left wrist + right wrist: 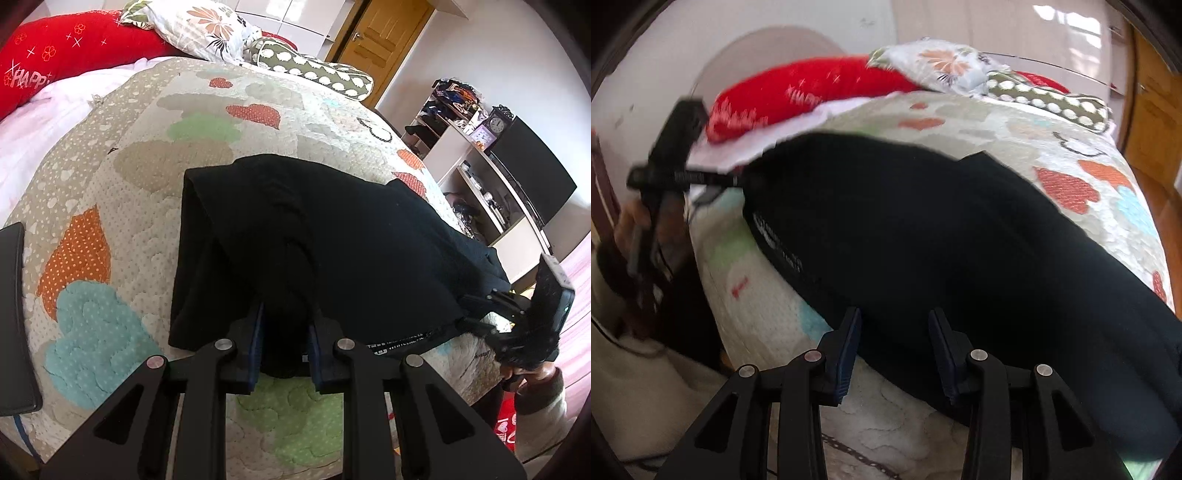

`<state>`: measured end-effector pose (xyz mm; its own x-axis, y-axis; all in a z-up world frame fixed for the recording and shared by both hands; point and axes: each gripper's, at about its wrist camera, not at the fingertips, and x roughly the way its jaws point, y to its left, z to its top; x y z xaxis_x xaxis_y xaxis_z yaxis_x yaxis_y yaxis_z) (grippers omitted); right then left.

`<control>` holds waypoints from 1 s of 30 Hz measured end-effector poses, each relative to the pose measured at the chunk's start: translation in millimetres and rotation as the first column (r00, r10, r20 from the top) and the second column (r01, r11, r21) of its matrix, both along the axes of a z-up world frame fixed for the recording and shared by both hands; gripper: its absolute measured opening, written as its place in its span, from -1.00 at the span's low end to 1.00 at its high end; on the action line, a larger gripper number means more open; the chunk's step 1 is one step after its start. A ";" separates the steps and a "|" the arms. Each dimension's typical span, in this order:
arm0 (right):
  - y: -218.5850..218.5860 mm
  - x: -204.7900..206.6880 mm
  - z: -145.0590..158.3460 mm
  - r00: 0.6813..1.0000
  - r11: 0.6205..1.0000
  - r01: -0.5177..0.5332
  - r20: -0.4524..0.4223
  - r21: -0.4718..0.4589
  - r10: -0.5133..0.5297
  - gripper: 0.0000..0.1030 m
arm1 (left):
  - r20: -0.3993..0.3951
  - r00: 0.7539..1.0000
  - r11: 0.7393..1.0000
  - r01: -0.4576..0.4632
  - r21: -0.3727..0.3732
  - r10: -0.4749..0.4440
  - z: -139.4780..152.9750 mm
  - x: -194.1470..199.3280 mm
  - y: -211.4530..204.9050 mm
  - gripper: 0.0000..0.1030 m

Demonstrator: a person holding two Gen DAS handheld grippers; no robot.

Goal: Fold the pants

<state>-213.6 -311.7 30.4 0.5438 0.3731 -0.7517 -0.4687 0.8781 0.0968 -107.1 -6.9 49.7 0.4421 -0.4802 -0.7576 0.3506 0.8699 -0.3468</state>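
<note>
Left claw (284, 332) pinching black pants (332, 236), quilt (110, 184), red pillow (55, 55) behind

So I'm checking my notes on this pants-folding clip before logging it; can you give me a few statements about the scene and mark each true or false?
1. The pants are black. True.
2. The pants lie on a bare wooden table. False: they lie on a patterned quilt on a bed.
3. The left gripper has black fabric between its fingers. True.
4. A red pillow sits at the head of the bed. True.
5. The right gripper has its fingers pressed fully together. False: they stand apart, with the pants' edge between them.
6. The door is painted blue. False: it is brown wood.
</note>
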 end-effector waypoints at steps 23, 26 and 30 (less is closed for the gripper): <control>-18.9 8.3 35.0 0.995 0.980 0.088 -0.052 0.176 -0.080 -0.11 | 0.049 0.994 0.995 -0.100 0.025 0.099 16.9 -8.8 21.7 -0.19; -23.3 32.0 44.9 0.989 0.968 0.146 0.000 0.202 -0.149 -0.04 | 0.103 0.986 0.991 -0.135 0.016 0.133 34.7 -8.7 23.6 -0.04; -21.4 78.4 44.1 0.966 0.958 0.245 0.046 0.150 -0.254 0.04 | 0.141 0.982 0.991 -0.134 0.027 0.129 42.3 -0.4 6.9 0.10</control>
